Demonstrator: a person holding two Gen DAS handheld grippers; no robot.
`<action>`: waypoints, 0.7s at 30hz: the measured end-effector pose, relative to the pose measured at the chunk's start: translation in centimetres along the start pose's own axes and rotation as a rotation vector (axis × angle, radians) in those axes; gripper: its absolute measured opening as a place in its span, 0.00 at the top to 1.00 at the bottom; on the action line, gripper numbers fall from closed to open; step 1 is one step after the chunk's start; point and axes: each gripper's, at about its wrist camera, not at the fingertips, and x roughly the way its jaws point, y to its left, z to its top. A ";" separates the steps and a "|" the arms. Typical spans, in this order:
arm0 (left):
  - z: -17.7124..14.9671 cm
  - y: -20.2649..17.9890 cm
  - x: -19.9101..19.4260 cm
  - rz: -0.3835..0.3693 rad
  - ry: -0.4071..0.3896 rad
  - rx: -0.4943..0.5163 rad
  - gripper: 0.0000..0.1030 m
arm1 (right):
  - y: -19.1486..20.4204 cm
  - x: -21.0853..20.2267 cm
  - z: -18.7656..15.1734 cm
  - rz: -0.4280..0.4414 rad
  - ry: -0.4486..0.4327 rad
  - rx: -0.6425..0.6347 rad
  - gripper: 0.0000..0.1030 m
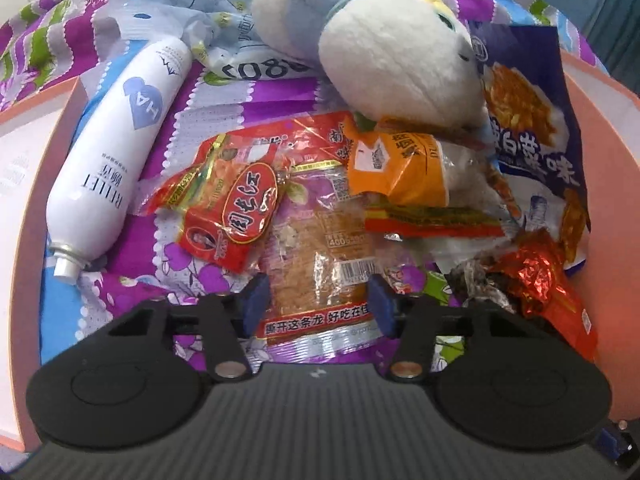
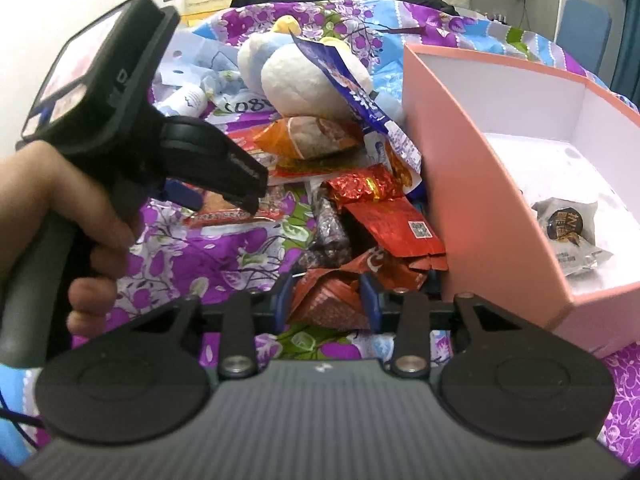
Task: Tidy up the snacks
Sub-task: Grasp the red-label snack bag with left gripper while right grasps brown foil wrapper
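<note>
On the floral sheet [image 1: 224,100], left gripper [image 1: 318,306] straddles jerky pack [image 1: 320,248]; right gripper [image 2: 327,300] clamps red packet [image 2: 332,296].

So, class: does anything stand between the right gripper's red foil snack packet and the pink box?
Only the pink box's near wall; the right gripper must lift the red foil snack packet over it. Nothing else intervenes.

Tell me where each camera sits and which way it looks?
Left wrist: sits on the left gripper, facing forward and down over the snack pile; its blue-padded fingers straddle a clear packet of dried tofu. No hand shows.
Right wrist: sits on the right gripper, facing the pile and the pink box; its fingers flank a red snack wrapper. The person's left hand shows here.
Shared: the plush toy, white spray bottle, orange snack bag and purple floral cloth.
</note>
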 end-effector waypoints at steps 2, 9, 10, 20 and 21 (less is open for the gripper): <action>-0.1 0.0 -0.5 0.009 -0.007 0.000 0.63 | -0.1 -0.4 -0.1 0.010 0.002 0.002 0.62; -1.3 0.1 -2.0 -0.021 0.009 -0.029 0.95 | -0.6 -2.1 -1.2 0.041 0.014 0.001 0.62; -1.5 0.1 -2.1 -0.030 0.013 -0.038 0.95 | -0.7 -2.4 -1.4 0.042 0.014 -0.004 0.62; -1.1 0.0 -1.7 -0.089 -0.001 -0.082 0.29 | -1.1 -3.7 -3.3 0.063 0.023 -0.021 0.63; -0.8 -0.3 -1.7 -0.065 -0.018 -0.083 0.22 | -1.2 -3.8 -3.3 0.066 0.022 -0.018 0.63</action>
